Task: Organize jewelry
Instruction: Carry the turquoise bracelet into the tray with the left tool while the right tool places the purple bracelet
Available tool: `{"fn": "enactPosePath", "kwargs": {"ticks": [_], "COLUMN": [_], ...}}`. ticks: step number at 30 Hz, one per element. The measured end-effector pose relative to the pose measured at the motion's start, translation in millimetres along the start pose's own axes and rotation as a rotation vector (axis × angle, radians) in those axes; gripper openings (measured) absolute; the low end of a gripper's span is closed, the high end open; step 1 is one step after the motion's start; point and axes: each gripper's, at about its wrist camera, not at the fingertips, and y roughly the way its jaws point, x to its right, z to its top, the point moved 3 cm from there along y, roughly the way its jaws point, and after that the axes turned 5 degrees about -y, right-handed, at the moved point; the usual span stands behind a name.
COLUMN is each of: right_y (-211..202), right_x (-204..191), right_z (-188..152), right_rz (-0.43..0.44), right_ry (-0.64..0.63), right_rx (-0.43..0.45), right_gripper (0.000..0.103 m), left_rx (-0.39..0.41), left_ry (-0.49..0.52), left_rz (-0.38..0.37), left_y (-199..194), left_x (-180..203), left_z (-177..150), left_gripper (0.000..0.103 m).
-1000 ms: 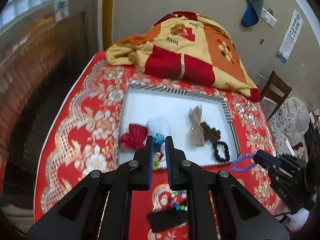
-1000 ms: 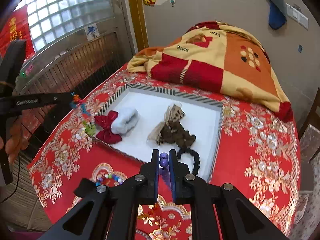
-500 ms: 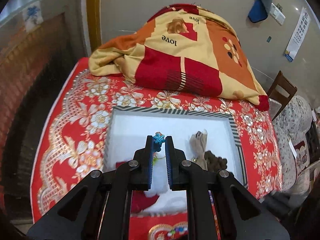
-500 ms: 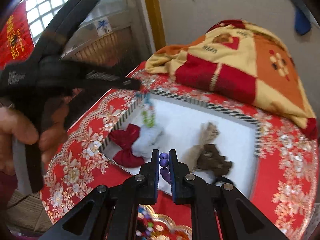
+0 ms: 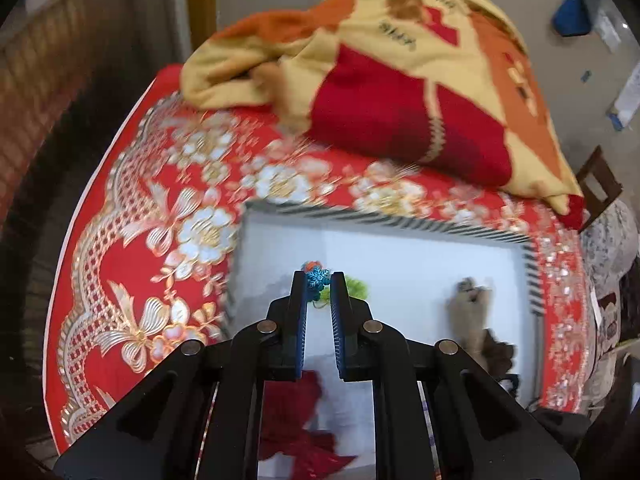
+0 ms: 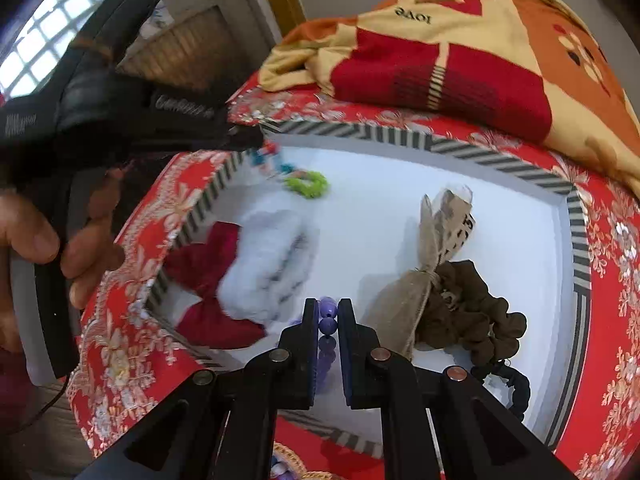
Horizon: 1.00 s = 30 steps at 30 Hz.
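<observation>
1. A tray point(image 6: 500, 160) sits on a table point(image 6: 612, 320).
2. A blanket point(image 6: 460, 48) lies on the table behind the tray, at the far side.
3. In the tray, a bow point(image 6: 208, 272) lies at the near left, with a fluffy band point(image 6: 264, 264) just right of it, touching.
4. A small ring point(image 6: 308, 184) lies at the far left of the tray.
5. A cloth bow point(image 6: 432, 248) and a scrunchie point(image 6: 472, 316) lie at the right, touching.
6. The left gripper point(image 5: 318, 280) is over the far left of the tray, the right gripper point(image 6: 328, 312) over its near edge.
</observation>
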Motion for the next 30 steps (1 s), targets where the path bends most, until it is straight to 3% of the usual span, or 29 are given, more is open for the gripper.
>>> {"fn": "enactPosePath", "kwargs": {"ticks": [6, 9, 10, 11, 13, 30], "right_y": [14.3, 12.1, 9.8, 6.4, -2.2, -78.9], "right_x": [-0.9, -3.4, -4.7, -5.8, -7.2, -7.1], "right_z": [-2.7, -6.3, -7.3, -9.0, -11.6, -53.3], "right_rz": [-0.017, -0.023, -0.019, -0.013, -0.009, -0.057], "right_ry": [0.002, -0.008, -0.010, -0.008, -0.003, 0.040], "right_rx": [-0.034, -0.037, -0.032, -0.025, -0.011, 0.100], "right_gripper": [0.009, 0.023, 0.031, 0.031, 0.032, 0.033], "left_rx": [-0.008, -0.009, -0.010, -0.008, 0.007, 0.135], "left_ry": [-0.016, -0.019, -0.018, -0.015, -0.013, 0.031], "left_rz": [0.008, 0.005, 0.006, 0.009, 0.011, 0.094], "left_y": [4.9, 2.6, 1.8, -0.4, -6.9, -80.7], "left_x": [-10.7, -11.1, -10.9, -9.8, -7.7, 6.2], "left_z": [-6.4, -9.9, -10.8, -12.2, -14.7, -79.8], "left_gripper": [0.010, 0.014, 0.023, 0.038, 0.046, 0.051]}}
